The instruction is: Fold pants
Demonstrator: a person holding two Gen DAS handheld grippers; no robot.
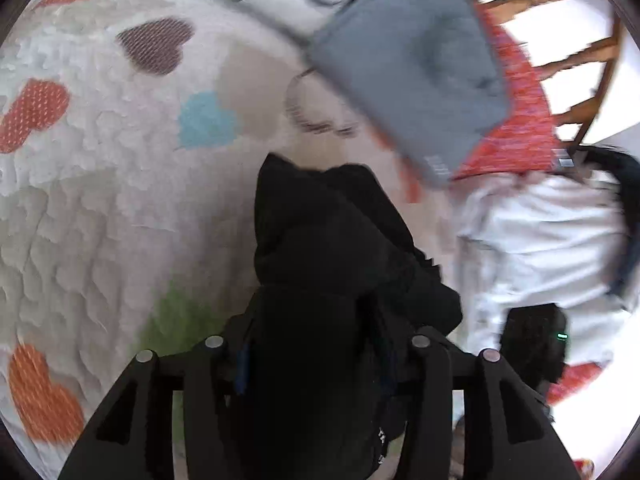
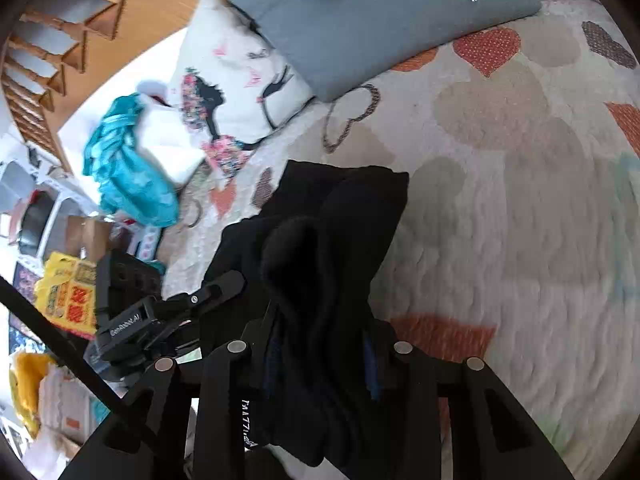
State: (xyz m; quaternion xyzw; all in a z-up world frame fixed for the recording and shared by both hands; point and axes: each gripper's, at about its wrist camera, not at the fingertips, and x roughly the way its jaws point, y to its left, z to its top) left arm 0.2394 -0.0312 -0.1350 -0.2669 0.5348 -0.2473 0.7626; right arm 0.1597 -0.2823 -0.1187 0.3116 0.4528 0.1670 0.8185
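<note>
A: While you look along your left tool, what do you have between its fingers?

B: You have the black pants there. The cloth is bunched between the two fingers and they are closed part way on it, so the tool grips a thick fold. The rest of the pants runs forward and lies on the quilt with its coloured hearts.

A: And your right tool?

B: It shows the same. Its fingers are pinched on a wad of the black pants, closed part way, with the cloth filling the gap. The pants rise in a hump just ahead of the fingers and then spread flat on the quilt.

A: Where do the pants sit on the bed?

B: They lie near the middle of the quilt, close to you. A grey sleeve lies beyond them, well apart, partly on a white pillow with a drawn figure on it. A turquoise cloth lies beside the pillow at the bed's edge.

A: Can you see one tool from the other?

B: In the right view your left tool shows at the left, beside the pants. In the left view white cloth lies to the right of the pants, and the picture is blurred there.
</note>
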